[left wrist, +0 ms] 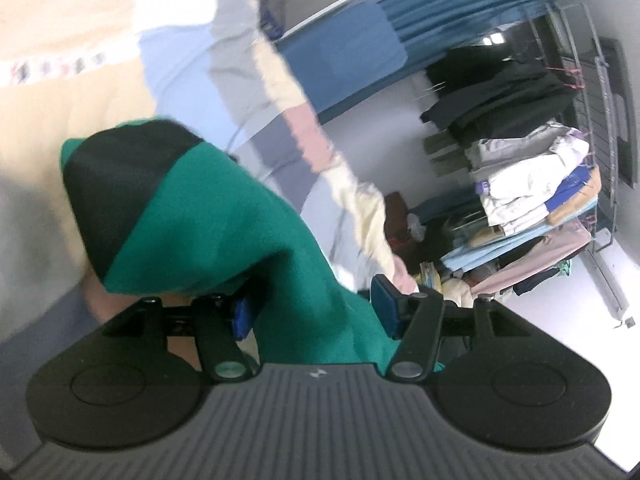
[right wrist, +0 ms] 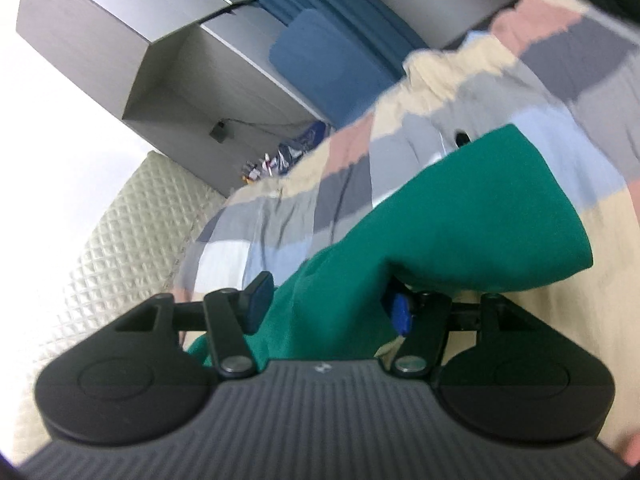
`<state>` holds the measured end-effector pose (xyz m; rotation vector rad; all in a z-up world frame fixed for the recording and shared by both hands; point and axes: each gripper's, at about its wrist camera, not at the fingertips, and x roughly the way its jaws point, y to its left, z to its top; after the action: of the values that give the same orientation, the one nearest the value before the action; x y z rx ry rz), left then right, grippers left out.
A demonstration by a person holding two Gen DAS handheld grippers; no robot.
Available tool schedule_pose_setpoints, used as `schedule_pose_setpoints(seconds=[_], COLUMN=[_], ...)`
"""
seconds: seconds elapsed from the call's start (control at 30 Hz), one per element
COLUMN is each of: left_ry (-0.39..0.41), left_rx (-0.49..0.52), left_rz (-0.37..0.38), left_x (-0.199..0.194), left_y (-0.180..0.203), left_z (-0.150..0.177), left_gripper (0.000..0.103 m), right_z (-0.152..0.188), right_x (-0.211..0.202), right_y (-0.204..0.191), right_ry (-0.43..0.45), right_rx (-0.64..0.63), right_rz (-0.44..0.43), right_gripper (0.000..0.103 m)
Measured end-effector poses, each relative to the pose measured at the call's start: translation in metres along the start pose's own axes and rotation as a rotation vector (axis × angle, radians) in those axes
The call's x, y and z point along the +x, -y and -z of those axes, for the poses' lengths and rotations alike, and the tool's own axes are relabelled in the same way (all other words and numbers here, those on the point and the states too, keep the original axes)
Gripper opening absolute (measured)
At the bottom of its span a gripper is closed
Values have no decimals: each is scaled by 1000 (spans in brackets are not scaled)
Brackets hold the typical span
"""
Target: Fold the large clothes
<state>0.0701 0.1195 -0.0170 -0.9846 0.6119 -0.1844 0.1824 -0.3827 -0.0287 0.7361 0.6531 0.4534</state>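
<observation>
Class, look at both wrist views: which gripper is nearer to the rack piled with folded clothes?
Left. The left gripper, open around the green garment, has the clothes rack ahead on its right; the right gripper faces the bed, with no rack in view.

Both views are bright with soft, even light. The wall at the right-wrist view's left edge is blown out white. The checked bedcover is smeared by motion blur, and fisheye bending curves the edges.

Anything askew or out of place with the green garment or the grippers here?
The green garment lies bunched rather than flat, draped between the open jaws of the left gripper and right gripper, with neither clamping it. Nothing looks damaged.
</observation>
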Motion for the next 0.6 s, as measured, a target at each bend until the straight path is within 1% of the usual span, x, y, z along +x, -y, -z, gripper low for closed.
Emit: schedule_pose_setpoints(seconds=[0.13, 0.27, 0.43, 0.53, 0.6], left_ry=[52, 106, 212, 234, 228], left_rx=[83, 184, 350, 404, 435], left_rz=[8, 0, -35, -76, -107], left_x=[20, 44, 83, 115, 139], left_y=[17, 27, 34, 29, 23], left_z=[-17, -31, -46, -61, -71], left_gripper=[65, 66, 66, 67, 67], right_z=[-23, -41, -56, -68, -76], right_x=[18, 42, 80, 109, 131], right_y=[-5, -10, -14, -7, 0], right_ry=[33, 56, 80, 79, 63], right_rx=[-32, -96, -251, -292, -314], right_rz=[-3, 22, 74, 96, 120], right_gripper=[63, 63, 63, 65, 65])
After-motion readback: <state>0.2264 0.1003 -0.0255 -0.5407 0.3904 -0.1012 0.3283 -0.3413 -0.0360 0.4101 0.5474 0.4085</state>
